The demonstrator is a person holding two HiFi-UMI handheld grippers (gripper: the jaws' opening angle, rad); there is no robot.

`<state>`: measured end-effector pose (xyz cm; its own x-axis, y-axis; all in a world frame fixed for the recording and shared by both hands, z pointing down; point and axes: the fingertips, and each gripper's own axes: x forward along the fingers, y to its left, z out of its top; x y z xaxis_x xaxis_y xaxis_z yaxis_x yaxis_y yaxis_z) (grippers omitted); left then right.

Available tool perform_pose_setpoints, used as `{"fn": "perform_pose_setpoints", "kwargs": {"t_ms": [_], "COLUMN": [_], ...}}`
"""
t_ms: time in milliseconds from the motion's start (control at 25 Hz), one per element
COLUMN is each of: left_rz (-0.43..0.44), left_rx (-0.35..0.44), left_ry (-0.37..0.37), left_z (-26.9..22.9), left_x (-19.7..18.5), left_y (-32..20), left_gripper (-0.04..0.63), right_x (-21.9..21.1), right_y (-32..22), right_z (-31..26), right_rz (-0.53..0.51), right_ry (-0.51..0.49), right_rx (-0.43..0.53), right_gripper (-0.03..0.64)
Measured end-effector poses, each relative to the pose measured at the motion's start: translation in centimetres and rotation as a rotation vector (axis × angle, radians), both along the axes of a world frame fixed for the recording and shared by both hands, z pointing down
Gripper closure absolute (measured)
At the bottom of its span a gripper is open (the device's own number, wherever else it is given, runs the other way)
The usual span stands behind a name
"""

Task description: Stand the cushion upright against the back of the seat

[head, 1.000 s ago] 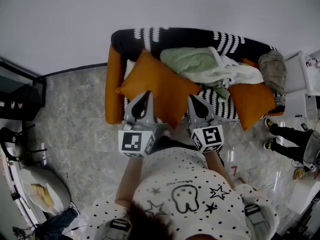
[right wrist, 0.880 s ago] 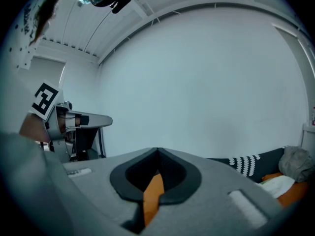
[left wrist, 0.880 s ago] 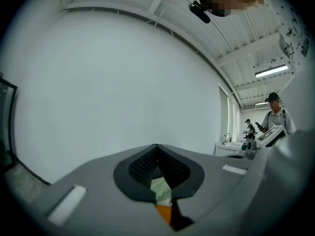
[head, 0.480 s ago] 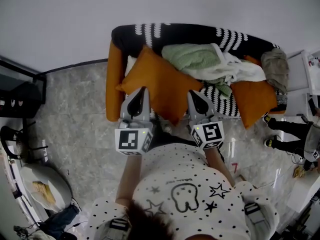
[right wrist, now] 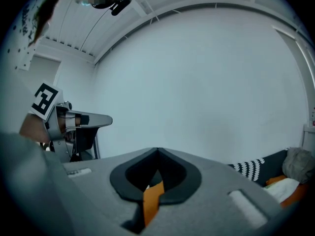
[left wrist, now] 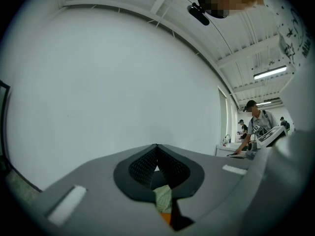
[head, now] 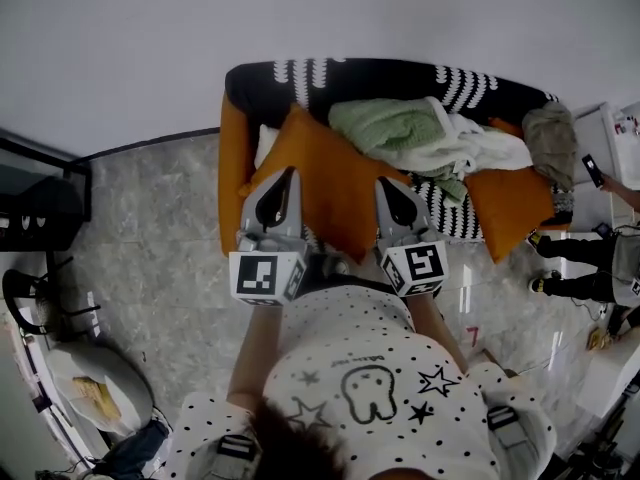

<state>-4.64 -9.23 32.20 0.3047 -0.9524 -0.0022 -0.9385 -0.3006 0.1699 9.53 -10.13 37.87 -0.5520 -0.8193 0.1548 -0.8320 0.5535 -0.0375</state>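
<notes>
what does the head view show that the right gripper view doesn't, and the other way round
Head view only: the whole sofa, a green blanket, a second cushion, the floor, and the left claw and right claw together at the cushion.
Right gripper view only: orange cushion fabric pinched in the right claw's shut jaws, and the ceiling.
Both: the cushion, the sofa's striped back, the left claw, the white wall.
</notes>
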Motion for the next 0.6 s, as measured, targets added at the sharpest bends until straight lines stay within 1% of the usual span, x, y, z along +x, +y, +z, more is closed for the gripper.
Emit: {"fn": "perform_pose_setpoints", "kwargs": {"t_ms": [320, 600], "left_rz": [0.027, 0.059], "left_rx": [-0.007, -0.004], "left_ry": [0.009, 0.005], "left_z": [0.7, 0.9], "left_x": [-1.8, -2.9], "left_y": [-2.1, -3.6], "left_gripper": [0.597, 0.597], "right_x": [-1.7, -2.9], "right_y": [-1.8, -3.1], "right_z": [0.6, 0.5], "right_rz": [0.024, 0.045], "right_ry": [0.017, 0.023], "right_rx": [-0.014, -0.005], "right_gripper": [0.621, 0.621]}}
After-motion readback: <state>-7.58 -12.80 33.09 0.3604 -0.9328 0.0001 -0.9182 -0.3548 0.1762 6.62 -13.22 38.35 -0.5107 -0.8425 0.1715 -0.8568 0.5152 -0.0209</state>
